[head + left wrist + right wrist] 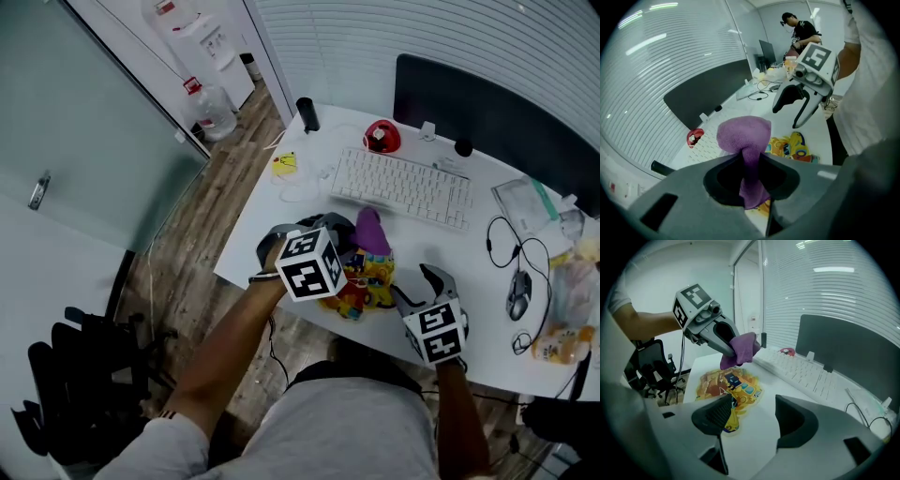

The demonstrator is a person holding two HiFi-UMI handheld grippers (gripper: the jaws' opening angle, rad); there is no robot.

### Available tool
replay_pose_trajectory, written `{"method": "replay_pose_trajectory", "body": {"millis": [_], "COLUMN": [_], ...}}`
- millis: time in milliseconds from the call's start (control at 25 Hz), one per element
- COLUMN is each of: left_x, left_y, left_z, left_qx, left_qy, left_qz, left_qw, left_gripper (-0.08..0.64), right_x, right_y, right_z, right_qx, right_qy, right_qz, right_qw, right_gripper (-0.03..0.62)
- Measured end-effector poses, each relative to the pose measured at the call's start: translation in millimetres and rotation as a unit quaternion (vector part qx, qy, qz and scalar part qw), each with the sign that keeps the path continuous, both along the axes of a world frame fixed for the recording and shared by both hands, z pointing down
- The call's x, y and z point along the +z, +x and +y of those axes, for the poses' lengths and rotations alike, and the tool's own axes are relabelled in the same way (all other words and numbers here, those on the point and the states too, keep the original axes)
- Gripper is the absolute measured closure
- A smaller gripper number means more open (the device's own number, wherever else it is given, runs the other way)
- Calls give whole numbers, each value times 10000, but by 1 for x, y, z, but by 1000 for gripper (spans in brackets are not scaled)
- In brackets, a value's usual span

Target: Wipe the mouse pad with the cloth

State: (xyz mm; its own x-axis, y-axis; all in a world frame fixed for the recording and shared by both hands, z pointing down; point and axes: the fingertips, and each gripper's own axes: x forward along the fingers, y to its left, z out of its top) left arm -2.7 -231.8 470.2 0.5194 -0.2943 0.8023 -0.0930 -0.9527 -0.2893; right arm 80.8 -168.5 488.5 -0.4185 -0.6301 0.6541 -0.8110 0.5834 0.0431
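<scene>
A purple cloth [372, 231] is bunched and pinched in my left gripper [354, 242], which is shut on it. The cloth [743, 136] bulges out past the jaws in the left gripper view and hangs just above the far part of the mouse pad [367, 287]. That pad is a colourful cartoon-printed mat lying on the white desk [281, 225] near its front edge. My right gripper [419, 289] stands open to the right of the pad, nothing between its fingers. In the right gripper view my right gripper [752, 416] hovers over the pad's near corner [726, 385].
A white keyboard [403, 186] lies behind the pad, with a red round object [382, 137] and a dark panel [497, 112] beyond. A mouse [518, 295], cables and plastic bags sit at the right. A yellow note [284, 164] lies near the desk's left edge.
</scene>
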Motion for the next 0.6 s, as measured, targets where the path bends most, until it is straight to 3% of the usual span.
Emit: {"method": "replay_pose_trajectory", "body": {"millis": [200, 600], "left_x": [22, 55], "left_y": [5, 17], "left_z": [-6, -10], "left_qx": [160, 470], "left_qy": [-217, -509], "left_qz": [-466, -1052], "left_qw": [9985, 9920], "left_gripper": [476, 476], "right_x": [14, 33], "right_y": [4, -8], "right_z": [-3, -2], "right_qx": [-23, -311], "right_qy": [-187, -414], "right_qz": [209, 338], "right_qw": [9996, 9981], "right_gripper": [341, 341]}}
